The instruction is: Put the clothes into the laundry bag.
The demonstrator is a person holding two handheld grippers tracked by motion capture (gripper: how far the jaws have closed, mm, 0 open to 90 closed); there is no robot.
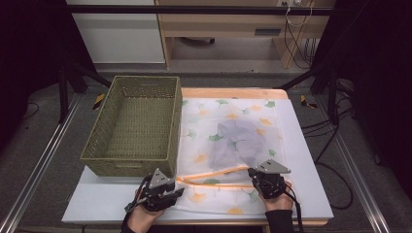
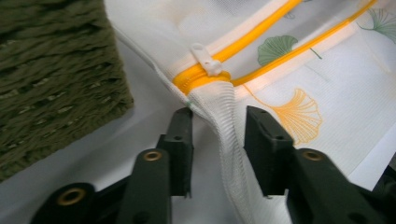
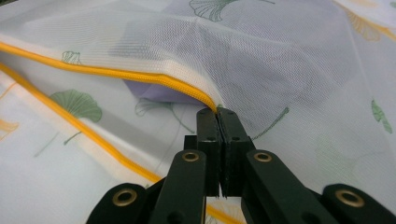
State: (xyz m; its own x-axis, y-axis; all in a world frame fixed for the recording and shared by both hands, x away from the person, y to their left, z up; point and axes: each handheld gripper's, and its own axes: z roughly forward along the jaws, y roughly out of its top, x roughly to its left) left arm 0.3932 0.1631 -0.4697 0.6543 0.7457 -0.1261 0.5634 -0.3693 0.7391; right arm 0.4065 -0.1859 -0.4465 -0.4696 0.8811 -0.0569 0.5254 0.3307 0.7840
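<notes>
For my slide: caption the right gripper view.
Right claw shut on mesh laundry bag's yellow zipper edge.

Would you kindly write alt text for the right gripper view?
The right gripper is shut on the orange zipper edge of a white mesh laundry bag printed with ginkgo leaves, lifting its opening; lilac fabric shows inside.

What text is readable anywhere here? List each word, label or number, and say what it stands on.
None: the mesh bag bears leaf prints only, and the basket, zipper pull and both grippers carry no lettering. A dark plate on the desk behind is too small to read.
</notes>
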